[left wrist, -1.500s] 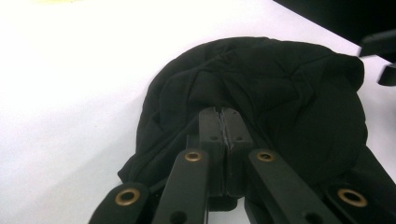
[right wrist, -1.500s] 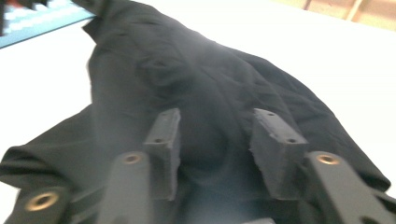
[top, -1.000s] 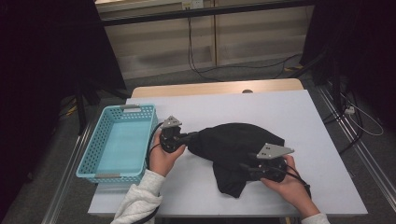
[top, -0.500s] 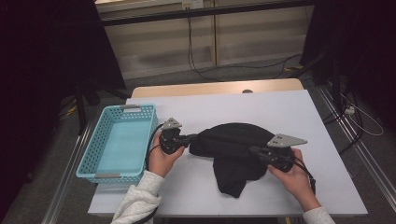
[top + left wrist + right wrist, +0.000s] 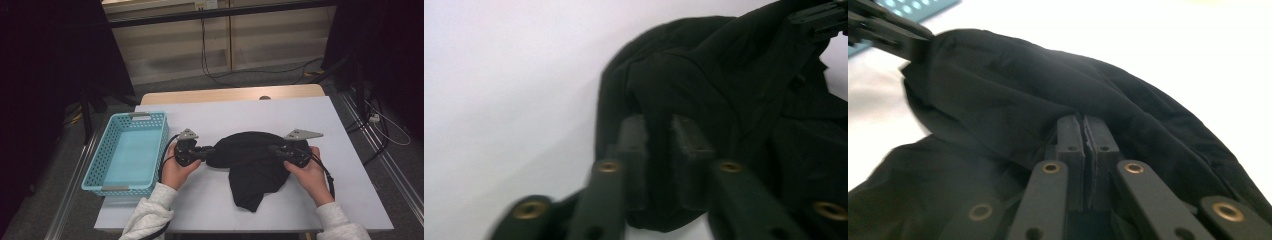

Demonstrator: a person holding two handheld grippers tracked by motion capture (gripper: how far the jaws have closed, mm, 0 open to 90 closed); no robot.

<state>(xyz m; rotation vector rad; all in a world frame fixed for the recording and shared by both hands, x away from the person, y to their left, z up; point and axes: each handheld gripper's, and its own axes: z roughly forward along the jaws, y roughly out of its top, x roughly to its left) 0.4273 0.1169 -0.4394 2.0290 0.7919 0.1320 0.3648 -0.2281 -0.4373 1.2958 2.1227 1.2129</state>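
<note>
A black cloth (image 5: 252,165) lies crumpled in the middle of the white table (image 5: 225,117), one flap hanging toward the near edge. My left gripper (image 5: 209,152) is at its left edge. In the left gripper view a fold of the cloth (image 5: 724,90) lies in the gap of the left gripper (image 5: 658,135). Its jaws have just been opening and its pads stand apart. My right gripper (image 5: 272,149) is at the cloth's right side. In the right gripper view the right gripper (image 5: 1084,125) is shut on a thin edge of the cloth (image 5: 1013,100).
A light blue plastic basket (image 5: 95,172) stands empty at the table's left side, close to the left hand. A wooden strip (image 5: 230,94) runs along the far edge of the table. Cables (image 5: 220,75) lie on the floor beyond it.
The right hand has moved away from the near edge with the cloth's right side, and its jaws have closed on the cloth. The cloth now lies stretched between the two grippers. The left hand stayed put.
</note>
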